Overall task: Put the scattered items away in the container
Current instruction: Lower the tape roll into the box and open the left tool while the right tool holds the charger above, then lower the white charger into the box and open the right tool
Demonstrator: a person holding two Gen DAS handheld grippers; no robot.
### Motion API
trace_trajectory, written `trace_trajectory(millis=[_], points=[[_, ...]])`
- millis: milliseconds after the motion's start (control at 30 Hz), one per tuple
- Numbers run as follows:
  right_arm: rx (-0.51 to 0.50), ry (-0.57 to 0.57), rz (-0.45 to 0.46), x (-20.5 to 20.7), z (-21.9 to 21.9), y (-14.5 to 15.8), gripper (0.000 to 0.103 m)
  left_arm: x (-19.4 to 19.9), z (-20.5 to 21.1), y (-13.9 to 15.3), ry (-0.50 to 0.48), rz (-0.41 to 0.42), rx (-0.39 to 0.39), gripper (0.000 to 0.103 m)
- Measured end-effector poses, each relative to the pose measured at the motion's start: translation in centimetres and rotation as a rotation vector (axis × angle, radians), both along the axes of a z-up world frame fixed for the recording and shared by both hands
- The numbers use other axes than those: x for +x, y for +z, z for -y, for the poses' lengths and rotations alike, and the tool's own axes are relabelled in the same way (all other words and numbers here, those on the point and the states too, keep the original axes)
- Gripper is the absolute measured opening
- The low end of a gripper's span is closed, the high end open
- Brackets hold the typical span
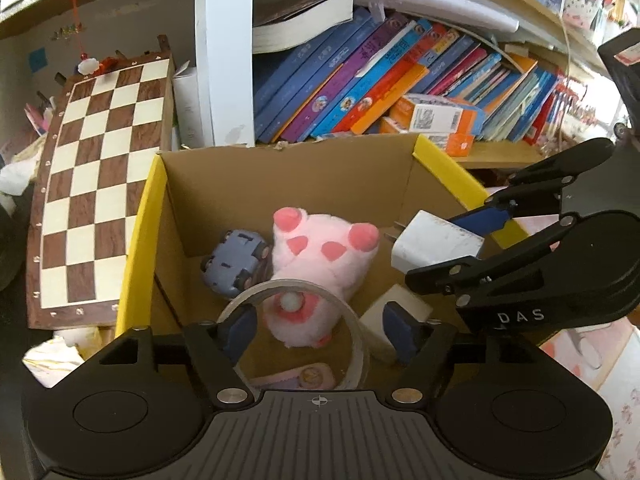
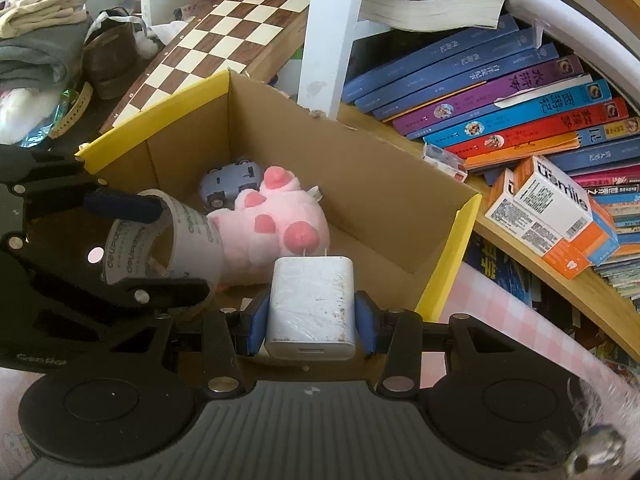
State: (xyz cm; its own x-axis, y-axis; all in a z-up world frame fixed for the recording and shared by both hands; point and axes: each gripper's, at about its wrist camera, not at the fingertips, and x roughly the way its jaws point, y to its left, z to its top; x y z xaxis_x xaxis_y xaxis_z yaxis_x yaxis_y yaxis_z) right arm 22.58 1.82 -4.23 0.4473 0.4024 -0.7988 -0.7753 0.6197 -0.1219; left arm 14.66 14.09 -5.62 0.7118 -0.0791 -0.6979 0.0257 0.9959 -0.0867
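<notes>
Pink plush (image 1: 316,264) crowds box (image 1: 140,220) beneath both tools.

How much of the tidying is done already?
Done: the pink plush toy and the grey toy car already lie in the cardboard box. In hand: the right gripper grips a white charger over the box, and the roll of tape sits between the left gripper fingers, whose jaws look open. Left: both need dropping in. Whether more things wait outside the box I cannot tell.
</notes>
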Motion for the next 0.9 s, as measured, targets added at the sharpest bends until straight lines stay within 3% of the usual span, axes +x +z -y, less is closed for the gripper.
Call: trace_trajectory(millis=[133, 367, 900], points=[[0.002, -0.002, 0.006, 0.1, 0.4, 0.4, 0.042, -0.1, 0.0, 0.2, -0.005, 0.011, -0.030, 0.080], [0.021, -0.011, 0.008, -0.1, 0.9, 1.1, 0.042, -0.8, 0.6, 1.0, -0.046, 0.046, -0.049, 0.081], [-0.006, -0.010, -0.027, 0.3, -0.2, 0.1, 0.042, -1.7, 0.1, 1.4, -0.034, 0.054, -0.037, 0.081]])
